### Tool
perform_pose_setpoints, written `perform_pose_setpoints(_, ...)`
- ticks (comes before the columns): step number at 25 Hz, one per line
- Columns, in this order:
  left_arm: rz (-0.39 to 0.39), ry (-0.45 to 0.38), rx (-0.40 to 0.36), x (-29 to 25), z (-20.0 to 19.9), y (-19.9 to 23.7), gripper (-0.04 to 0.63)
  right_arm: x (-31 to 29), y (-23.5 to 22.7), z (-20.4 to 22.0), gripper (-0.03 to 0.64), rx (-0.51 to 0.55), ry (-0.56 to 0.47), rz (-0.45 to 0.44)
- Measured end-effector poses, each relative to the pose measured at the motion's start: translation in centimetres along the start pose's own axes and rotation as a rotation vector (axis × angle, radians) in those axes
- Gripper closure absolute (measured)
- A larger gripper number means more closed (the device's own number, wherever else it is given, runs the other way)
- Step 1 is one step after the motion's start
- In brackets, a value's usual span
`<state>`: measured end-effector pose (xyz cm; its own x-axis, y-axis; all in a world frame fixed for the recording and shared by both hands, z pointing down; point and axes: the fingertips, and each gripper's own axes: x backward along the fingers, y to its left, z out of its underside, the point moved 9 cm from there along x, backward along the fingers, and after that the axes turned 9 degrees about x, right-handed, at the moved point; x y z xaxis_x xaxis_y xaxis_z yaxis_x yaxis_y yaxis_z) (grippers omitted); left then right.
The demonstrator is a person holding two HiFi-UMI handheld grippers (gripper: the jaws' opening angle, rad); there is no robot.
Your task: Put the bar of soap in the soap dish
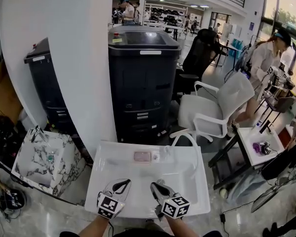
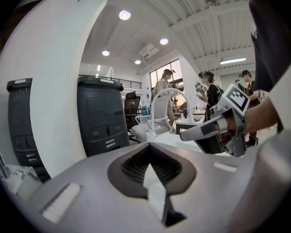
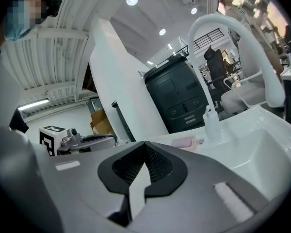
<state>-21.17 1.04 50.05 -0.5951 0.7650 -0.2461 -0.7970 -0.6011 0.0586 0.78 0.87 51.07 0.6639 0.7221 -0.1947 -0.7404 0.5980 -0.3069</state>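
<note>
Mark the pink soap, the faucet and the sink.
pink soap [image 1: 142,156], head view, middle of its top face.
faucet [image 3: 257,62], right gripper view, curve of its arched spout.
sink [image 1: 138,172], head view, bare basin floor.

Bright indoors, ceiling lights [image 2: 124,15] + window [image 1: 286,9] daylight, fisheye warp, dark vignette edges

the left tool [image 1: 119,185] and right tool [image 1: 159,189] were grey, each with a black-and-white square-marked cube [image 1: 107,207].

A white chair [image 1: 214,111] stands beside a dark cabinet [image 1: 143,78].
</note>
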Motion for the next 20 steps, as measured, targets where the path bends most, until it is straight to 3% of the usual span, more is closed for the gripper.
perform_pose_setpoints(12, -0.053, -0.032, 0.071, 5.2, 1.8, -0.7, 0.543, 1.7, 3.6, 0.9, 0.617, 0.044, -0.023, 0.025)
perform_pose_setpoints(20, -0.047, -0.04, 0.11, 7.7, 3.0, -1.7, 0.543, 3.2, 5.1, 1.1, 0.617, 0.069, -0.026, 0.061)
